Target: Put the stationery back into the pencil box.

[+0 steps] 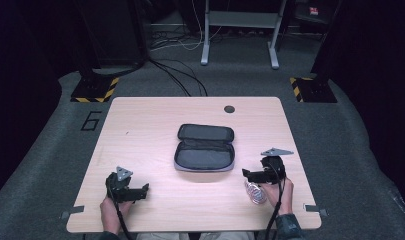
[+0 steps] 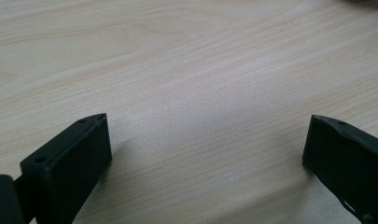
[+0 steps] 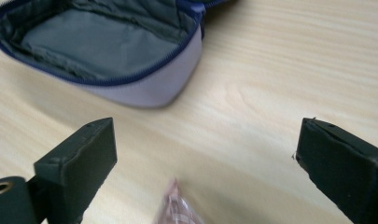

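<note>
I think I am at the picking-up step: a small clear packet [image 1: 255, 192] with pink marks lies on the counter [image 1: 140, 125] just by my right hand, and the open pouch [image 1: 205, 147] waits in the middle of the counter, so the job looks like putting the packet into the pouch. My right tool [image 1: 246, 173] hangs over the counter with its jaws spread wide and nothing between them; in the right gripper view the tip of the packet [image 3: 177, 207] peeks up from the bottom edge, low between the two black jaws but not touched by them. The pouch [image 3: 107, 51] lies ahead in that view, its grey inside showing and its zip open all the way round. For the next move I need to tip the right tool down over the packet, get one jaw on each side of it, and squeeze gently, since it looks thin and crinkly and could slip or slide away. My left tool [image 1: 142, 189] sits near the front left of the counter, jaws wide apart too, holding nothing, with bare wood under it [image 2: 200, 93]. Nothing stands between the packet and the pouch. The lid half of the pouch leans back, away from me, so it should not block the way in. Cables and stands are on the floor far behind.
</note>
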A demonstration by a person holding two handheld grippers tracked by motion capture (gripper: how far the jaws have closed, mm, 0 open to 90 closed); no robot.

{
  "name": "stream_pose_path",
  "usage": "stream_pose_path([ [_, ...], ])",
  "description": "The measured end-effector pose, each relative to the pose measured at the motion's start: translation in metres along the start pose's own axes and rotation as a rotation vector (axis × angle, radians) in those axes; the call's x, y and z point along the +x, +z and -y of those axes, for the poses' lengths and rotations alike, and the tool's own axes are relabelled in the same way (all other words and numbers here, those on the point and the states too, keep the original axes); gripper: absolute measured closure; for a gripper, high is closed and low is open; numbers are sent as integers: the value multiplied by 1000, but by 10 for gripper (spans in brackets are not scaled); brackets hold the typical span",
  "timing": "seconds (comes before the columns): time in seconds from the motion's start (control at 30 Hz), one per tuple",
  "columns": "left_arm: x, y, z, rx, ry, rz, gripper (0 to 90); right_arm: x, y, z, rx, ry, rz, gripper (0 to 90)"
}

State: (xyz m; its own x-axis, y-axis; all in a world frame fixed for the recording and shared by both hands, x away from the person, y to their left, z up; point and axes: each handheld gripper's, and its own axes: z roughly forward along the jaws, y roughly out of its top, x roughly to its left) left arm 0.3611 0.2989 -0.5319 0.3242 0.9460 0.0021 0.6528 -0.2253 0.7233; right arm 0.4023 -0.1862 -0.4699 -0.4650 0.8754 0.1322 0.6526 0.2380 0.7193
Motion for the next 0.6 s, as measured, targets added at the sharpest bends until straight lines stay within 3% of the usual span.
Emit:
stream_pose_path([
  [0.17,0,0,0,1,0,0,10,-1,-11,18,26,8,-1,0],
  [0.37,0,0,0,5,1,2,10,7,-9,44,61,-24,1,7],
  [0.47,0,0,0,-3,-1,-2,10,11,-7,50,71,-24,11,83],
  [0.57,0,0,0,1,0,-1,10,18,-3,57,77,-66,22,225],
  [0.6,0,0,0,1,0,-1,10,18,-3,57,77,-66,22,225],
])
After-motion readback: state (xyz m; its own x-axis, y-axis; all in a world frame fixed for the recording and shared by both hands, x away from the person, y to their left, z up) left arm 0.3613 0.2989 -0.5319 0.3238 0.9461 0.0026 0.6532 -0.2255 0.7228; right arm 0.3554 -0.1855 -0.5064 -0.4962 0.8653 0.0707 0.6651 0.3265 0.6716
